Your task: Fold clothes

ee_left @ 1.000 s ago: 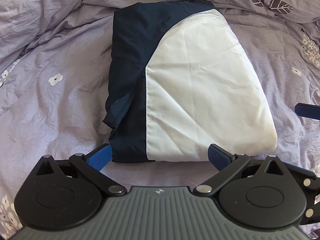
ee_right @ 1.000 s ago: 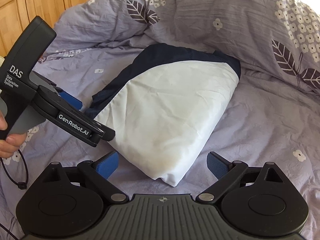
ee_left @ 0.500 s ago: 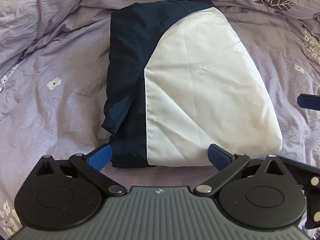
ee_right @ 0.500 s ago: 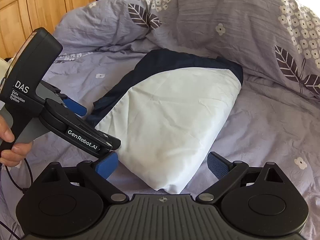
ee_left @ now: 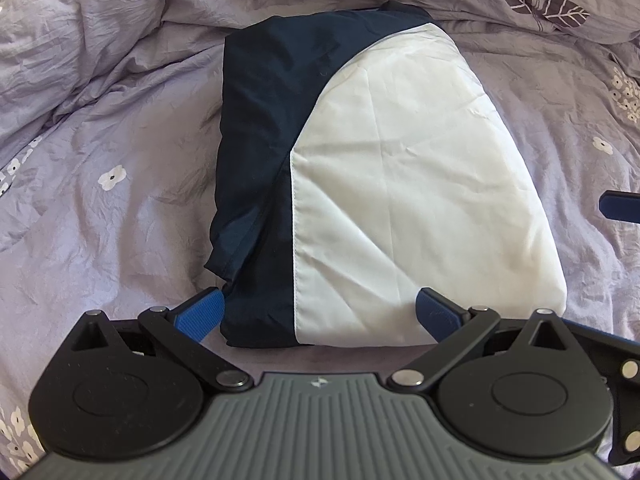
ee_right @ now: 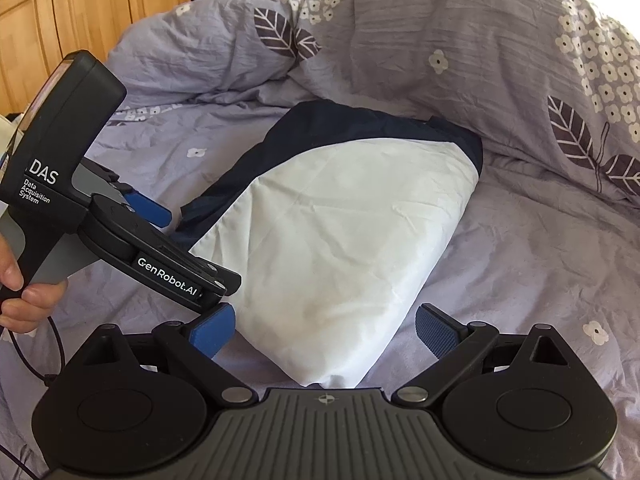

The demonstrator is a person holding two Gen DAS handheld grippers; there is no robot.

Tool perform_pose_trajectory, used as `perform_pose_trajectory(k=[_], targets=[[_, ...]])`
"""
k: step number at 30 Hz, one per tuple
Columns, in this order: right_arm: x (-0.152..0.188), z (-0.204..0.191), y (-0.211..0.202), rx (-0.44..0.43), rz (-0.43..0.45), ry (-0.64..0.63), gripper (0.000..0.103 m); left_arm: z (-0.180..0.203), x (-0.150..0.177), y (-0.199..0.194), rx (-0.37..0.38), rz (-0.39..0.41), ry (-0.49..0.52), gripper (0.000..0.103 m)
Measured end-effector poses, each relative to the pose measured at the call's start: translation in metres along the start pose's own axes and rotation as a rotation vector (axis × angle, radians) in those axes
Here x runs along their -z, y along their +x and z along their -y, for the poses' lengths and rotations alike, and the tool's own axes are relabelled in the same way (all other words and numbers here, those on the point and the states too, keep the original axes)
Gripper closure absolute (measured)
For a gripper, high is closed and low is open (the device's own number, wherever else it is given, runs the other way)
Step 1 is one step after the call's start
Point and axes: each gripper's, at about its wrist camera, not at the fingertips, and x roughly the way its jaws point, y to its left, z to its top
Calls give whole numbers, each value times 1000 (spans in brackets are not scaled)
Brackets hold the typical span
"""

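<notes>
A folded navy and white garment (ee_left: 400,184) lies flat on the lilac flowered bed cover (ee_left: 112,208). My left gripper (ee_left: 318,312) is open, and the garment's near edge sits between its blue fingers. One blue finger (ee_left: 622,206) of the other gripper pokes in at the right edge. In the right wrist view the garment (ee_right: 340,232) points its white corner between the fingers of my open right gripper (ee_right: 324,332). A hand (ee_right: 24,296) holds the left gripper (ee_right: 186,246) at the garment's left side.
A bunched duvet (ee_right: 460,48) with leaf and flower prints rises behind and to the right of the garment. Wooden wardrobe doors (ee_right: 80,4) stand at the back left. A black cable (ee_right: 56,344) hangs below the hand.
Both grippers have moved in towards the garment, so its near edge and corner now lie between their fingers. The garment itself has not moved.
</notes>
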Motion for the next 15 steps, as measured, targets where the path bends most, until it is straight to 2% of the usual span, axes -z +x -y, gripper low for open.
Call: perform_pose_trajectory(k=[15], targets=[[2, -1, 2, 3, -18, 1, 5, -1, -1, 5, 6, -19, -30, 0]])
